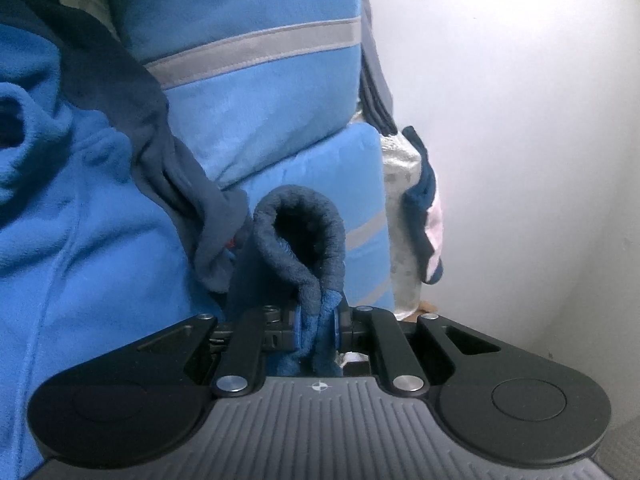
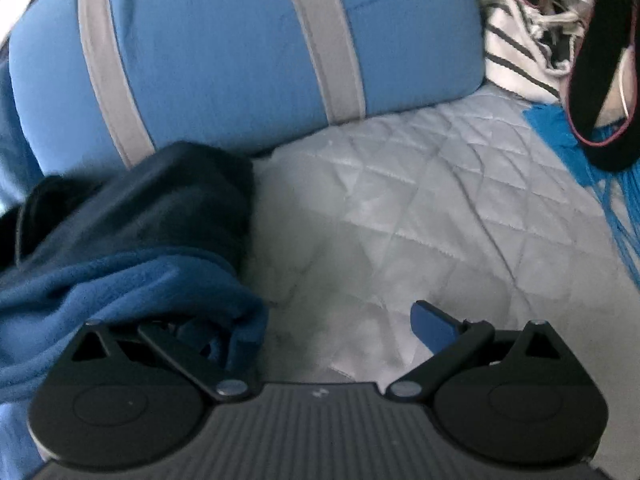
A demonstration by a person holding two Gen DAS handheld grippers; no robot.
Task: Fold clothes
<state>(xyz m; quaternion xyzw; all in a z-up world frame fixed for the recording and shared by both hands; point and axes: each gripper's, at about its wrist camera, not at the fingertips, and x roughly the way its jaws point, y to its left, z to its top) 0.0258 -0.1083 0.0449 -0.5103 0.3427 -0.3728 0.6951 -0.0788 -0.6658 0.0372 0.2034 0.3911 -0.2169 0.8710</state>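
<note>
A blue fleece garment [image 1: 80,220] with a dark navy cuff [image 1: 298,232] fills the left of the left wrist view. My left gripper [image 1: 318,320] is shut on a bunched fold of that fleece just below the cuff, which loops up in front of the fingers. In the right wrist view the same blue fleece [image 2: 120,288] and its navy part [image 2: 160,200] lie heaped at the left on the bed. My right gripper [image 2: 328,328] stands open over the bedcover. Its left finger is tucked into the fleece's edge, and its right finger [image 2: 432,320] is bare.
Blue pillows with grey stripes [image 1: 260,80] [image 2: 240,40] are stacked behind the garment. A grey quilted bedcover [image 2: 400,200] lies under the right gripper. A striped cloth [image 2: 512,52], a black item with pink trim [image 2: 600,80] and blue fringe [image 2: 560,128] lie at the right. A white wall [image 1: 520,120] is beyond.
</note>
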